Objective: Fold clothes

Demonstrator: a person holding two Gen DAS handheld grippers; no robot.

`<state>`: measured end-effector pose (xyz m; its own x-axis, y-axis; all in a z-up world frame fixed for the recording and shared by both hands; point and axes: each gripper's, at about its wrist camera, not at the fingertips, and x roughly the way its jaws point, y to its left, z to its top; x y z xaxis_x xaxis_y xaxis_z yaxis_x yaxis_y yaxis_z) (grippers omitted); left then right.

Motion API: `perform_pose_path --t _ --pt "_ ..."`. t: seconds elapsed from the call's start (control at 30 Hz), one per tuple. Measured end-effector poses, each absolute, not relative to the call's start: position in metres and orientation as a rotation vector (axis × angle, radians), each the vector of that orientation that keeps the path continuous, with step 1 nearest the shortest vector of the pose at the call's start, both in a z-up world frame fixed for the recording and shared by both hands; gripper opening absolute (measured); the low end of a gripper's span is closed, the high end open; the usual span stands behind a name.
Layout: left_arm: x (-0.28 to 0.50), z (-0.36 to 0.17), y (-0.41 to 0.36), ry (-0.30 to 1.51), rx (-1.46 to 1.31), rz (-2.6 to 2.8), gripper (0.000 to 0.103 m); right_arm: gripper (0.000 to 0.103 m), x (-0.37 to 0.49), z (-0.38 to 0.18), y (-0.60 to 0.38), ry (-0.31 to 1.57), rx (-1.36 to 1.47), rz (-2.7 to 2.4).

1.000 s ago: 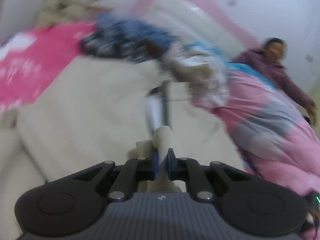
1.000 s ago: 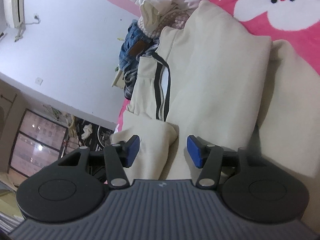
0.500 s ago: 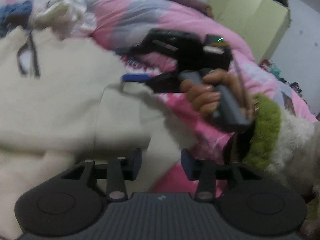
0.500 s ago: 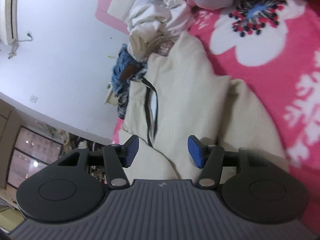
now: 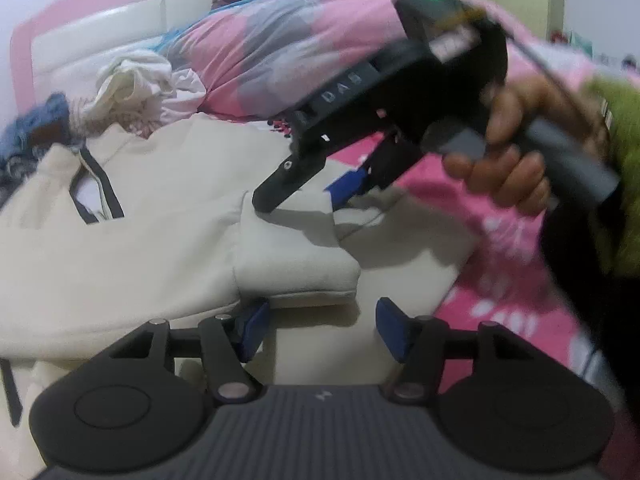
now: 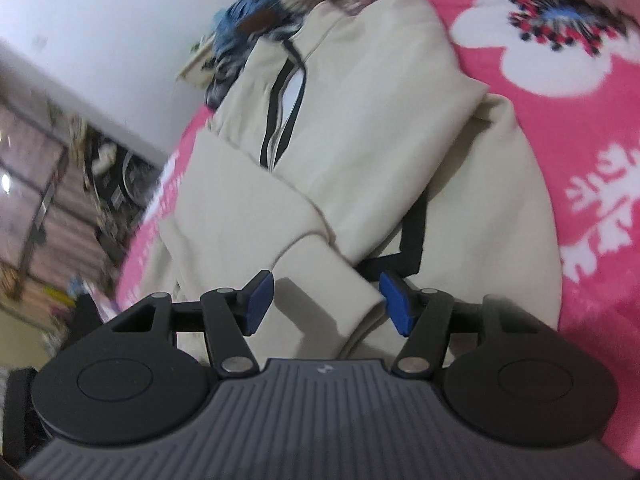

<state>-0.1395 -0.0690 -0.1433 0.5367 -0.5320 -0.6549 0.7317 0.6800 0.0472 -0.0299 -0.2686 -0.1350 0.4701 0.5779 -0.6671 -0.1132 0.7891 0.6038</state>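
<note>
A cream sweatshirt (image 5: 160, 240) lies flat on a pink flowered blanket (image 6: 580, 128), its black-edged zip collar (image 6: 286, 92) pointing toward the far pile of clothes (image 5: 132, 84). One sleeve (image 6: 256, 216) is folded across the body, with its cuff (image 6: 328, 284) nearest the camera in the right wrist view.

The left gripper (image 5: 320, 330) hovers low over the near part of the sweatshirt. Its jaws have just been opening and now stand apart. A folded cuff edge lies just ahead of the blue pads (image 5: 252, 332); nothing is pinched between them.

The right gripper (image 6: 326, 304) is seen from both views; in the left wrist view it is (image 5: 304, 196), held by a hand (image 5: 508, 168) in a green sleeve (image 5: 620, 152). Its jaws have also been opening slightly and stand apart. The cuff lies between the pads without being pressed. In the left view one black finger tip sits at or very near the cloth; contact cannot be confirmed.

Edges: the sweatshirt's right-hand side edge borders bare blanket. A bunched pink and grey quilt (image 5: 300, 48) bounds the far side, with the clothes pile and blue denim (image 6: 248, 16) beside the collar. Open blanket remains at the right of the garment.
</note>
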Motion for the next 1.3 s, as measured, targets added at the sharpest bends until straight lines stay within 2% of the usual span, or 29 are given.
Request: perform_pose_path --t 0.2,0.27,0.3,0.33,0.37,0.4,0.47,0.5,0.8,0.97,1.13,1.17,1.23,1.3 --pt "-0.148 -0.141 -0.077 0.592 0.402 -0.747 0.057 0.054 -0.036 -0.12 -0.249 1.009 0.315 0.486" --pt "-0.144 -0.142 -0.076 0.628 0.374 -0.747 0.057 0.038 -0.035 -0.12 -0.243 1.016 0.264 0.495" --pt "-0.142 -0.142 -0.076 0.648 0.351 -0.747 0.057 0.024 -0.035 -0.12 -0.241 1.018 0.25 0.5" --pt "-0.137 -0.143 -0.075 0.669 0.311 -0.745 0.056 0.016 -0.035 -0.12 -0.24 1.014 0.249 0.504" --pt "-0.133 -0.143 -0.073 0.689 0.269 -0.743 0.048 0.014 -0.036 -0.118 -0.238 1.005 0.244 0.506" --pt "-0.127 -0.143 -0.071 0.708 0.221 -0.737 0.035 0.012 -0.037 -0.116 -0.237 0.997 0.238 0.507" --pt "-0.116 -0.142 -0.066 0.743 0.12 -0.727 0.026 0.01 -0.038 -0.111 -0.234 0.975 0.214 0.5" --pt "-0.112 -0.139 -0.062 0.749 0.071 -0.728 0.025 0.009 -0.039 -0.107 -0.235 0.961 0.219 0.498" --pt "-0.105 -0.108 -0.048 0.745 -0.158 -0.847 0.024 0.008 -0.048 -0.052 -0.252 0.858 0.257 0.518" --pt "-0.105 -0.124 -0.061 0.806 -0.115 -0.849 0.027 0.009 -0.049 -0.077 -0.267 0.938 0.258 0.452" --pt "-0.108 -0.13 -0.038 0.87 -0.107 -0.767 0.035 0.019 -0.047 -0.119 -0.268 1.028 0.256 0.374" --pt "-0.108 -0.126 -0.026 0.866 -0.119 -0.75 0.038 0.021 -0.05 -0.116 -0.271 1.006 0.268 0.374" --pt "-0.107 -0.114 0.006 0.846 -0.14 -0.686 0.042 0.032 -0.055 -0.105 -0.276 0.949 0.27 0.358" --pt "-0.099 -0.104 0.038 0.829 -0.135 -0.578 0.046 0.032 -0.057 -0.093 -0.28 0.893 0.236 0.323"
